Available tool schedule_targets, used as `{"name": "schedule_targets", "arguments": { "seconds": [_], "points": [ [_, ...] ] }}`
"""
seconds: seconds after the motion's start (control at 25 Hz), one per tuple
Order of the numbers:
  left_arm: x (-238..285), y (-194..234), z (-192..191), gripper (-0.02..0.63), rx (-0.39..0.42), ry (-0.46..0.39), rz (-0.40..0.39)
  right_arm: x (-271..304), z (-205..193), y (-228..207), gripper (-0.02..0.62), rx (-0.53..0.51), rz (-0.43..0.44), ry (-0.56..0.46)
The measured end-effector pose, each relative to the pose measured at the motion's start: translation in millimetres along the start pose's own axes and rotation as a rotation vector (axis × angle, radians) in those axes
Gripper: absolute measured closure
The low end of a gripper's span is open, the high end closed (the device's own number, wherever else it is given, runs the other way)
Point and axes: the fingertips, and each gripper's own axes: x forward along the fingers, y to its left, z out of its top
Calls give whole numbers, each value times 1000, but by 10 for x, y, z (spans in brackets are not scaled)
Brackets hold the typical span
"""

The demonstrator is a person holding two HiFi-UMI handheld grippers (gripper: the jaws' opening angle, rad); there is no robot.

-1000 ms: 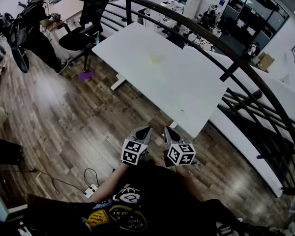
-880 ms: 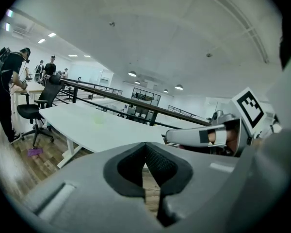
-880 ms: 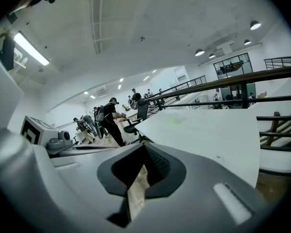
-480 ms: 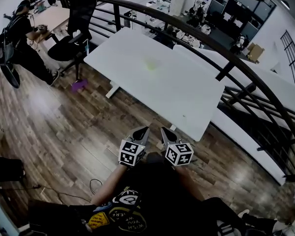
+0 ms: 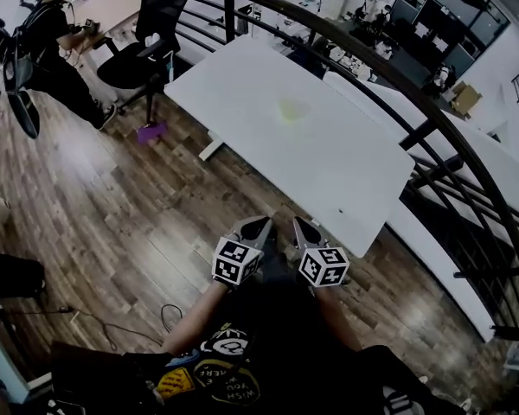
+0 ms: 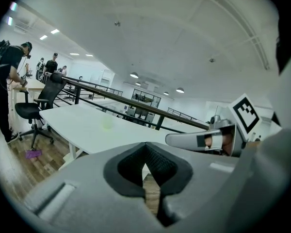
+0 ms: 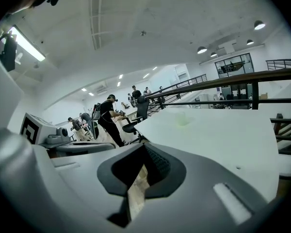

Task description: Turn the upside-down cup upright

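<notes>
Over the wooden floor (image 5: 112, 214), just short of the surface's near edge, the left claw (image 5: 258, 226) and the right claw (image 5: 302, 226) were held side by side. Each had its jaws pressed together, with nothing caught between them. They were pointed slightly downward towards the white surface (image 5: 346, 171). This was judged a carrying posture suited to an approach, since nothing was yet within reach. The cup (image 5: 291, 111), a small pale-green shape, was set well apart from both claws, around the middle of the surface. Whether it stood upside down could not be made out at that distance. Compared with a second earlier, both claws had been brought a little nearer the surface's edge with their jaws unchanged, and the cup was left untouched in its place.
</notes>
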Motion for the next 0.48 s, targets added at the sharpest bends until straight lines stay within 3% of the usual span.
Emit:
{"name": "schedule_targets", "arguments": {
  "seconds": [0.2,0.36,0.48],
  "points": [
    [315,253,200,603,-40,-11,6,329,241,-183,598,2,32,1],
    [749,544,450,603,-122,-22,12,680,457,-444,597,-53,44,5],
    [1074,671,641,603,-98,-24,14,871,556,-695,598,-68,44,20]
  ]
}}
